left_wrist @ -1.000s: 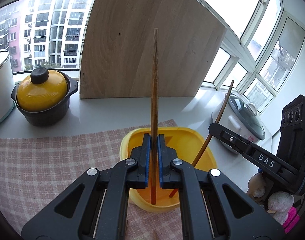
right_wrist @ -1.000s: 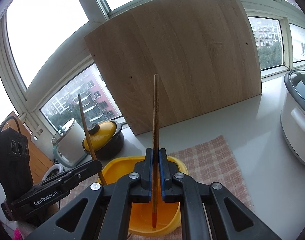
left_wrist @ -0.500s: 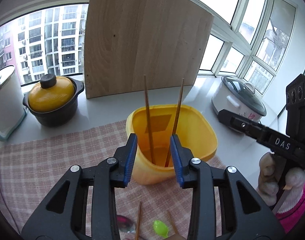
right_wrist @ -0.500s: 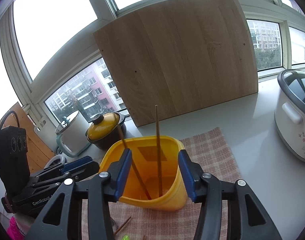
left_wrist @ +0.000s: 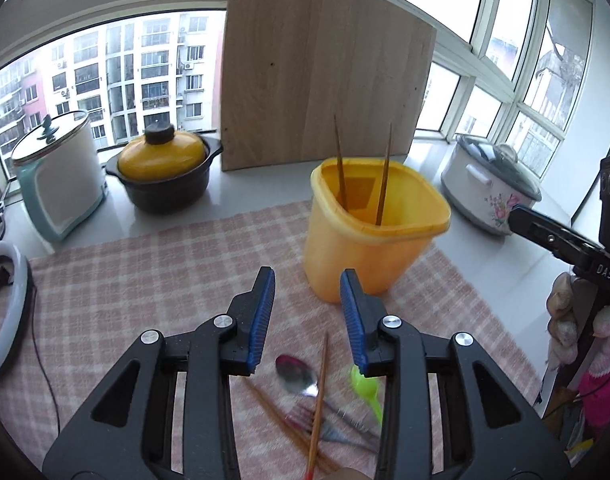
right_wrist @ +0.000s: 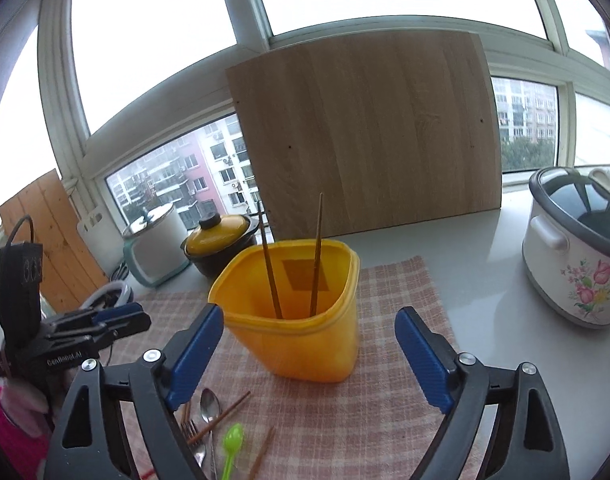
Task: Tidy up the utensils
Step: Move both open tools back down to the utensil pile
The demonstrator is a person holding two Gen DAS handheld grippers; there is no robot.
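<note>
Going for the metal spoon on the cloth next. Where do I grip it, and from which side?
Grip the metal spoon on its thin handle just behind the bowl, coming from above with the fingers across the handle. It lies flat on the checked cloth, so a side approach would likely slide off. A fork and chopstick crowd it, so a narrow opening seems wise. The left gripper hangs nearest.

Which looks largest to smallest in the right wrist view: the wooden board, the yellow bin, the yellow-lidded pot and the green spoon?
1. wooden board
2. yellow bin
3. yellow-lidded pot
4. green spoon

This is apparent size only: the bin sits nearer the camera than the pot, so their true difference is unsure.
</note>
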